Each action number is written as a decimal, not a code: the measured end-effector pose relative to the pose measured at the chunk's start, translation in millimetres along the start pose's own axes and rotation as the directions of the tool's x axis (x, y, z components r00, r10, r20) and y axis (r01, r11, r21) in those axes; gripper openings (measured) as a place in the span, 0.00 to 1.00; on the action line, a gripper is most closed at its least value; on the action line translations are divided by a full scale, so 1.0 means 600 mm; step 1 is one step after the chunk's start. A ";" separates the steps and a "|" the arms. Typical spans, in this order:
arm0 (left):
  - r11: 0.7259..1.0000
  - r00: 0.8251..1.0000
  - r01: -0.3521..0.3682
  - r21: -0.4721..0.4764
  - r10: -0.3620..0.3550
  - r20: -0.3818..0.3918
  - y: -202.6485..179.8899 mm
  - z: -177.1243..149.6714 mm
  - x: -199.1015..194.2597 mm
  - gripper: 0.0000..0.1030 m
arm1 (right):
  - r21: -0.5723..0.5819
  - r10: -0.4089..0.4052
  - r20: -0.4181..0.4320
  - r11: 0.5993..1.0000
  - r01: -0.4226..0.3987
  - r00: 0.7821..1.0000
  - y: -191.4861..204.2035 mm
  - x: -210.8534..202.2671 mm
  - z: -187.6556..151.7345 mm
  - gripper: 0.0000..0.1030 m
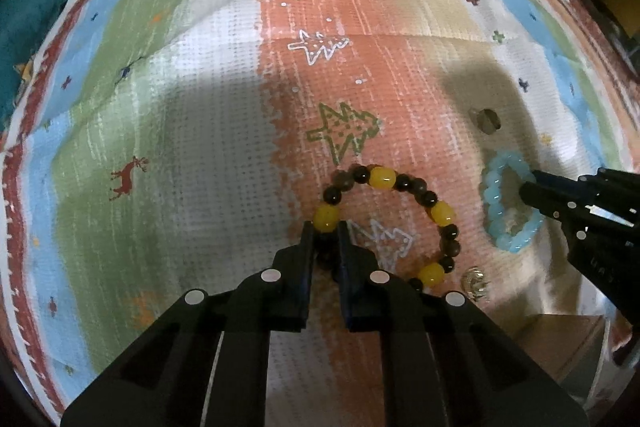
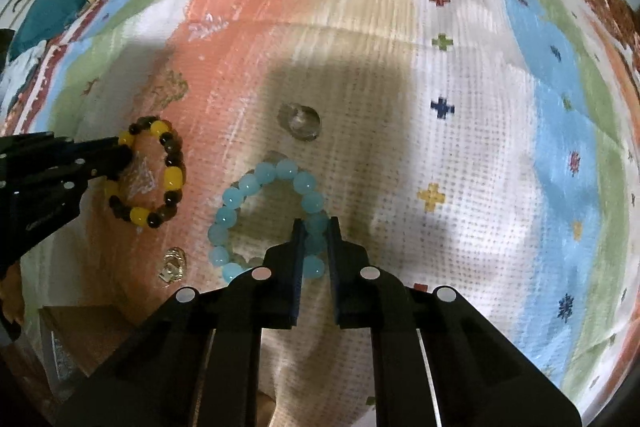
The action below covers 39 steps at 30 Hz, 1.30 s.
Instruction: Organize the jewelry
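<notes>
on the striped cloth (image 1: 224, 131), both bracelets are being gripped: left tongs (image 1: 325, 227) clamped on the yellow-and-dark bracelet (image 1: 440, 213), right tongs (image 2: 314, 225) clamped on the blue bracelet (image 2: 256, 183). next, probably lift each clear toward storage without snagging.

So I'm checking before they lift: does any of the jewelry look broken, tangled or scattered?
Nothing stands out. The yellow-and-dark bracelet and blue bracelet lie as whole loops, apart on the cloth, each pinched by the left gripper and right gripper.
</notes>
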<state>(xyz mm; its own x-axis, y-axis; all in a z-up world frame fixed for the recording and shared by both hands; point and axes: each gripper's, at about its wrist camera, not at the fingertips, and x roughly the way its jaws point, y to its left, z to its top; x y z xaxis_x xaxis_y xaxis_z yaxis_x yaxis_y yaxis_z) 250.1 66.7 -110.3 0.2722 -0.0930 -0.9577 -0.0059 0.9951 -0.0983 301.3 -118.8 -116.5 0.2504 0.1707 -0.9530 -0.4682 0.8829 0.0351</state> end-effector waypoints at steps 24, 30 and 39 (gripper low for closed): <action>0.992 0.963 0.125 0.020 -0.126 0.240 -0.041 -0.035 -0.176 0.09 | 0.003 0.045 0.231 0.999 -0.047 0.972 0.023 -0.152 -0.044 0.12; 0.991 0.952 0.126 0.039 -0.132 0.276 -0.052 -0.050 -0.203 0.09 | 0.022 0.025 0.287 0.999 -0.032 0.958 0.025 -0.176 -0.057 0.12; 0.987 0.933 0.146 0.060 -0.158 0.323 -0.065 -0.082 -0.244 0.09 | 0.003 0.014 0.340 1.000 -0.016 0.940 0.030 -0.206 -0.081 0.12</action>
<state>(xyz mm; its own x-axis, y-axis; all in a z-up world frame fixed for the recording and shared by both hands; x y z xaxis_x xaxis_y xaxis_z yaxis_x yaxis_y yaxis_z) 163.3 40.0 20.6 0.5660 -0.2333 -0.7907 0.0917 0.9710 -0.2209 220.9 -144.9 -12.6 0.5170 0.3216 -0.7933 -0.4700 0.8812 0.0510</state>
